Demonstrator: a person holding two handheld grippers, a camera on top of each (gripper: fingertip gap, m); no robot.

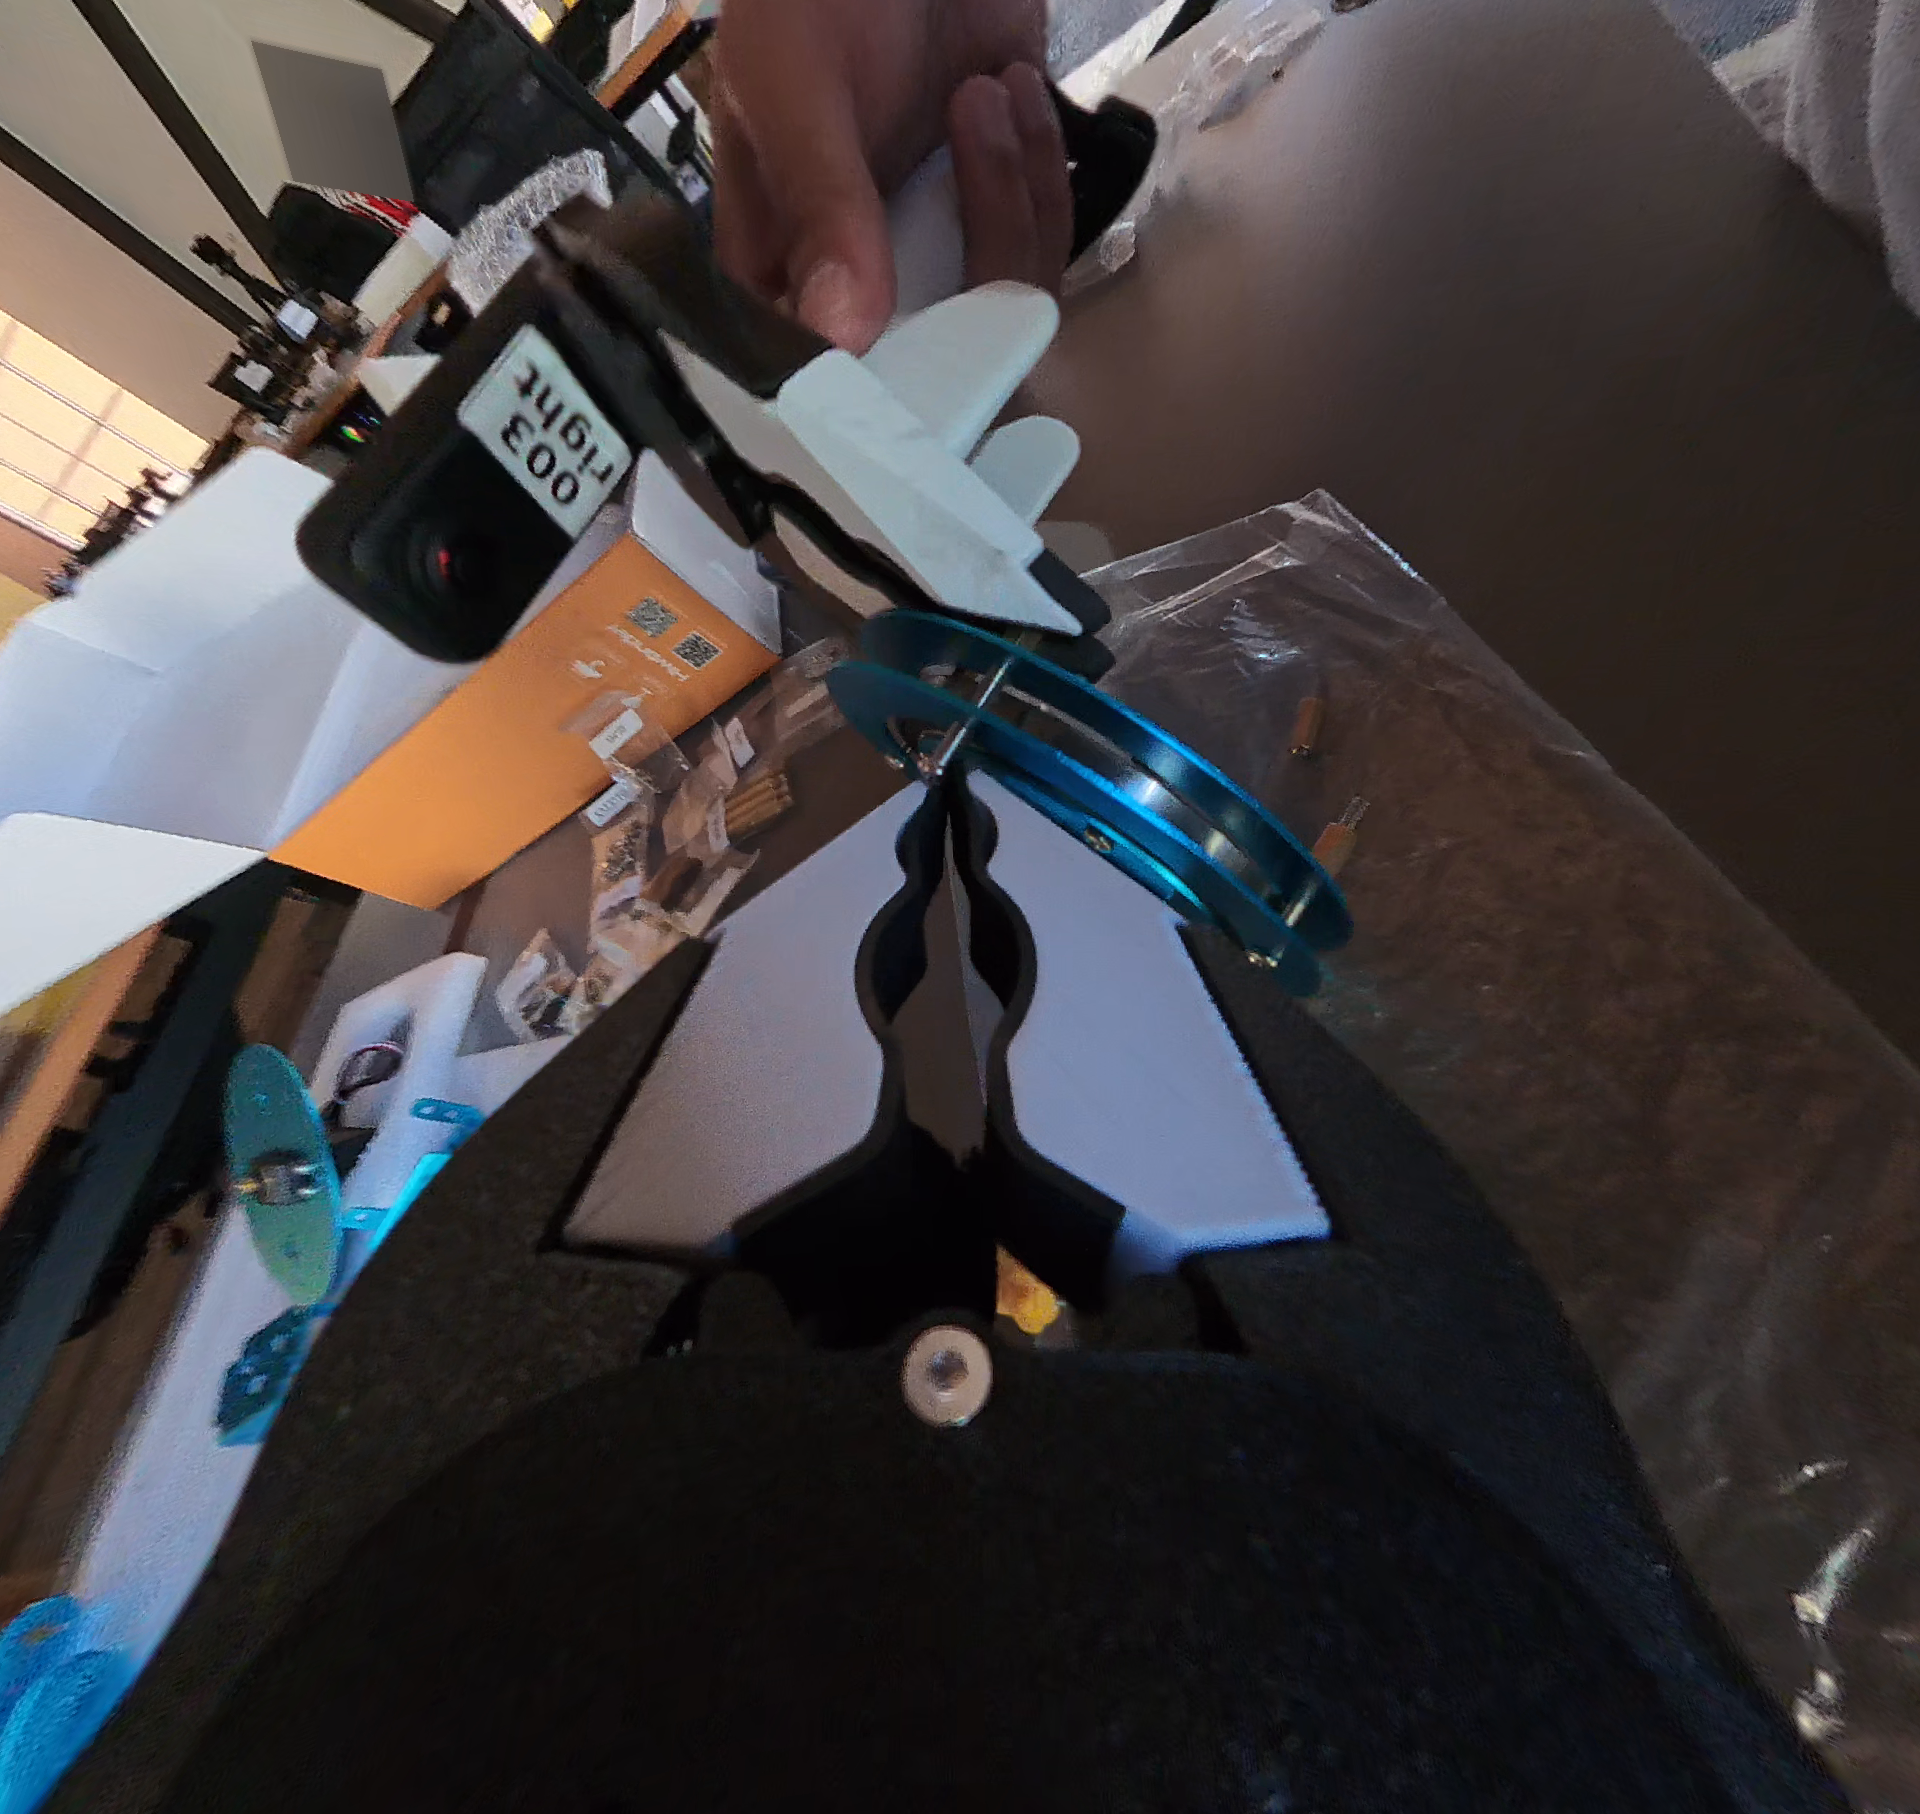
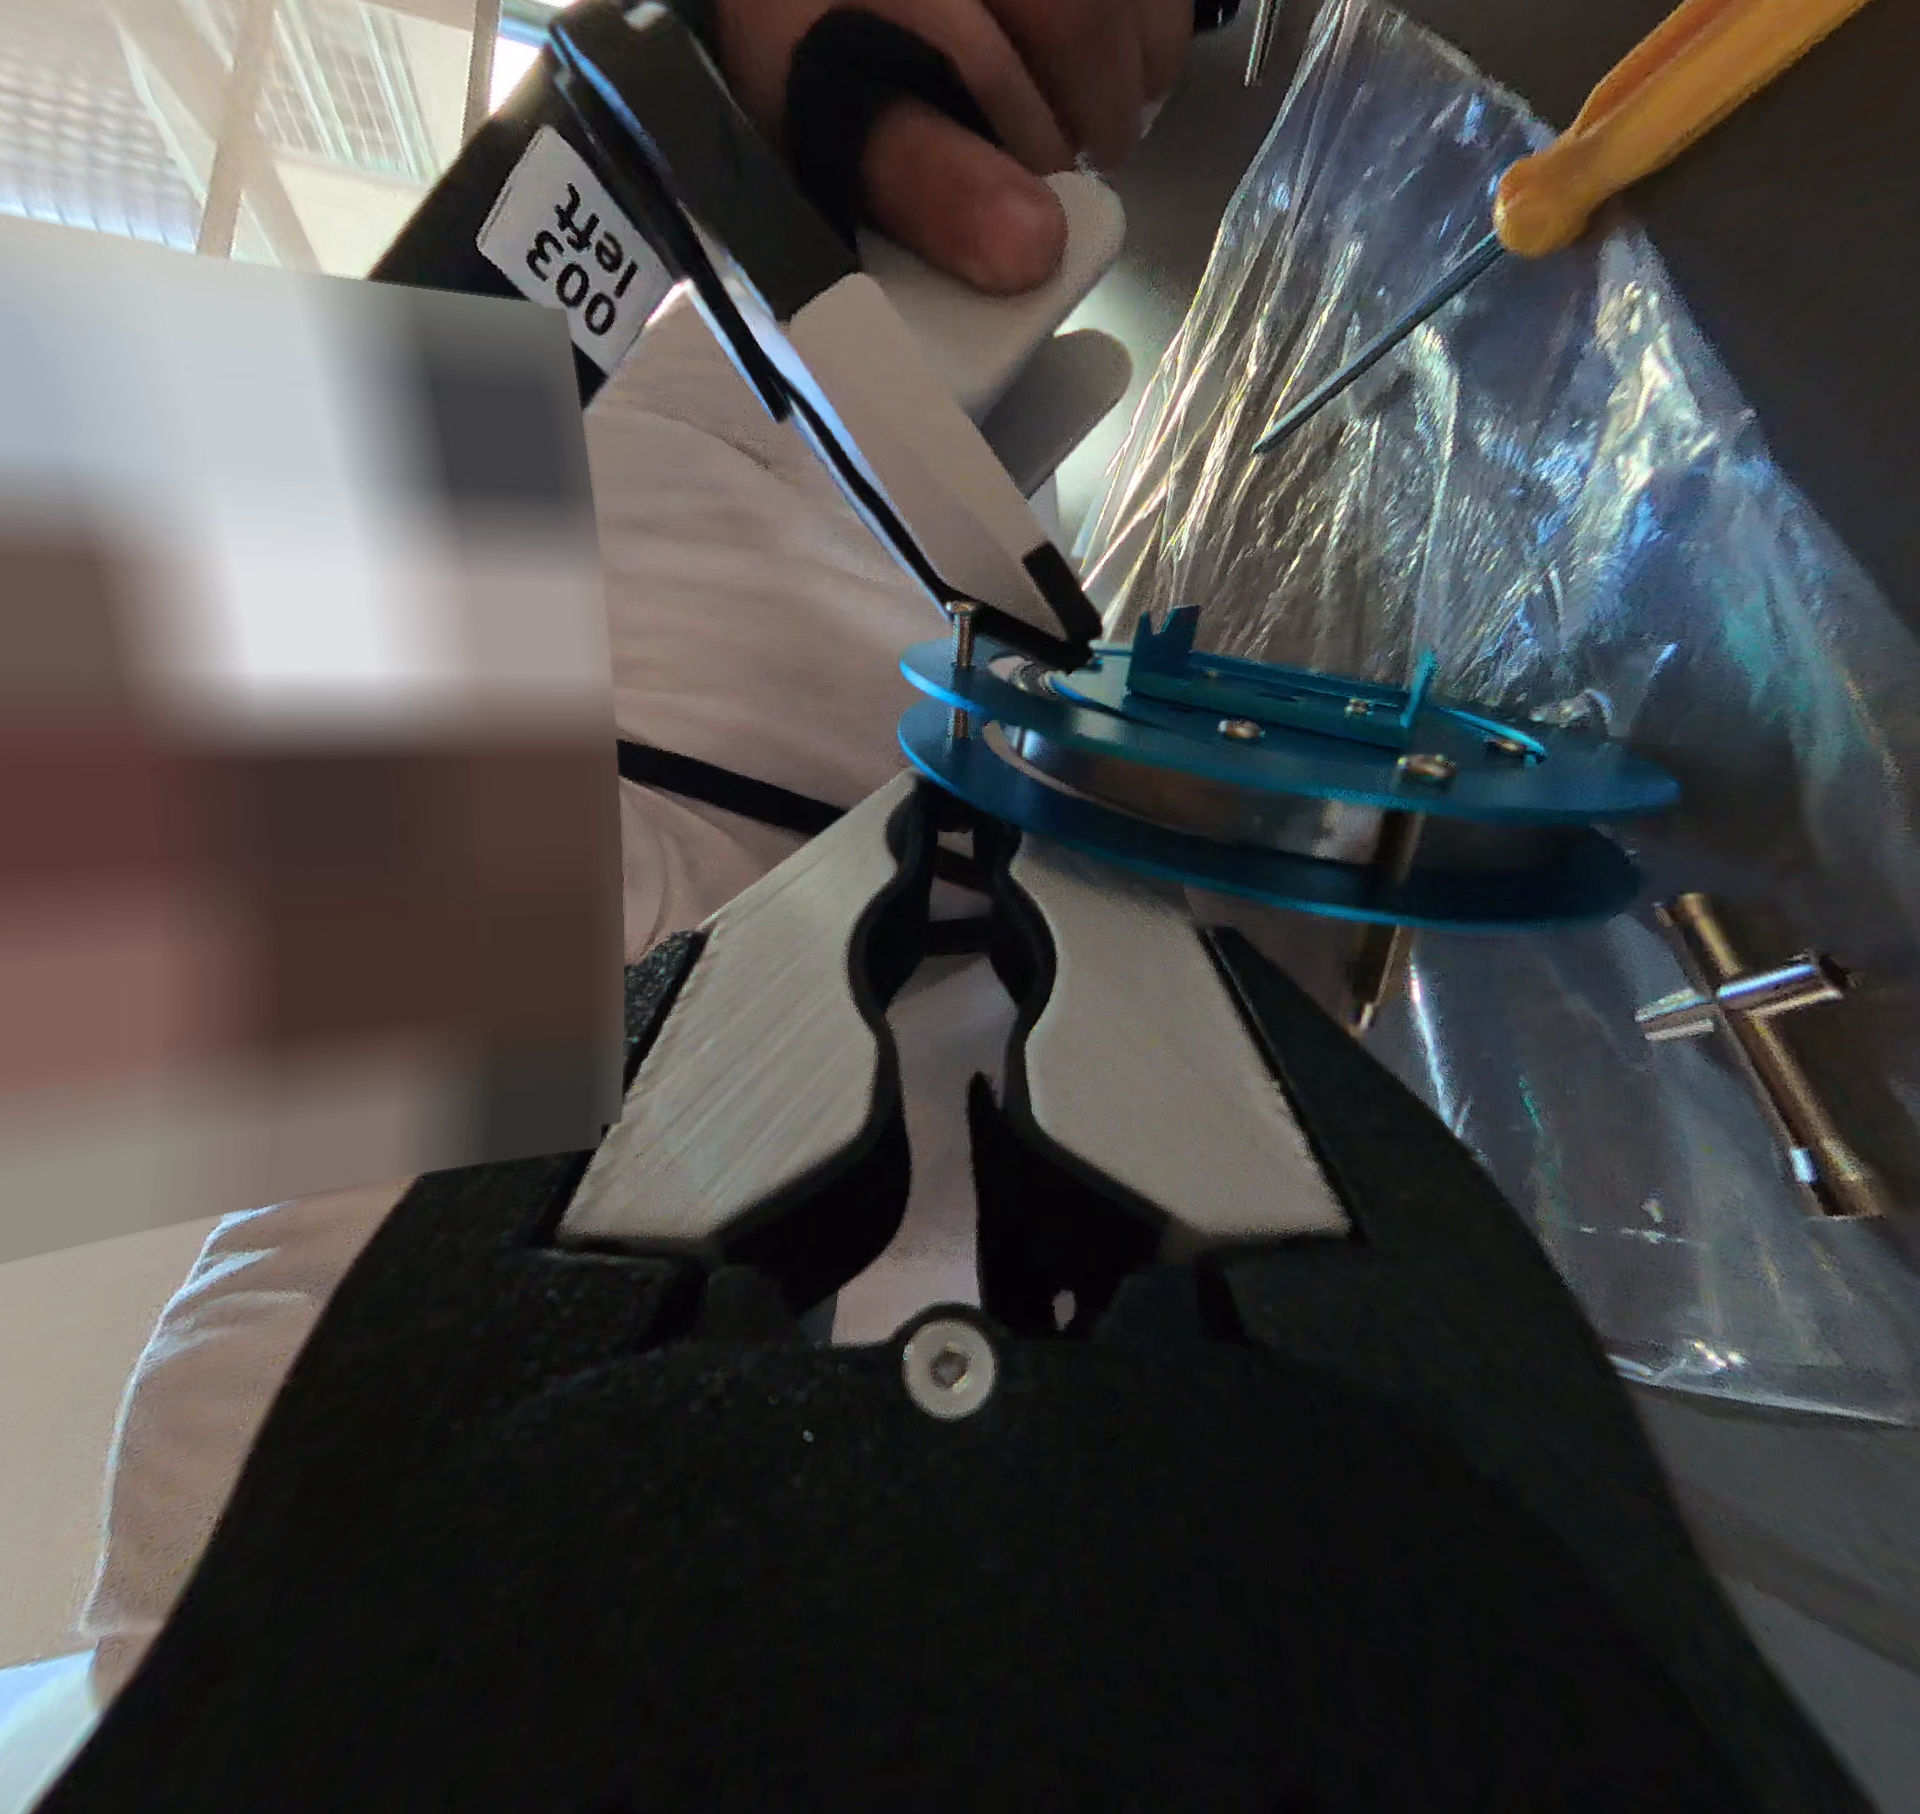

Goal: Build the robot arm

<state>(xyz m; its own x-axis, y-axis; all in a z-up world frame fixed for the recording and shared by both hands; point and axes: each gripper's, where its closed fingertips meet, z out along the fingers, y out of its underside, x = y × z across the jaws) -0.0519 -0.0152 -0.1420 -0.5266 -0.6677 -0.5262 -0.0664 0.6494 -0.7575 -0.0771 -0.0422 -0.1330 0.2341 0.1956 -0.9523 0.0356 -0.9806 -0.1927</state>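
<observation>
A blue metal assembly of two round discs (image 1: 1122, 798) with a silver ring between them is caught between my two grippers. My left gripper (image 1: 940, 790) is shut, its tips against a small screw (image 1: 971, 715) that runs through the disc rims. In the right wrist view the left gripper (image 2: 1075, 647) rests on the upper disc (image 2: 1299, 725) beside the screw head (image 2: 962, 611). My right gripper (image 2: 940, 814) is shut on the rim of the lower disc. It also shows in the left wrist view (image 1: 1081, 621), on the far side of the assembly.
A clear plastic bag (image 2: 1455, 414) lies under the assembly, with an orange-handled screwdriver (image 2: 1662, 91) and a cross-shaped metal wrench (image 2: 1745, 1016) on it. An orange box (image 1: 499, 756), small parts bags (image 1: 665, 829), loose blue parts (image 1: 281, 1182) and brass standoffs (image 1: 1304, 725) lie around. Less than 4 cm separates the two grippers' tips.
</observation>
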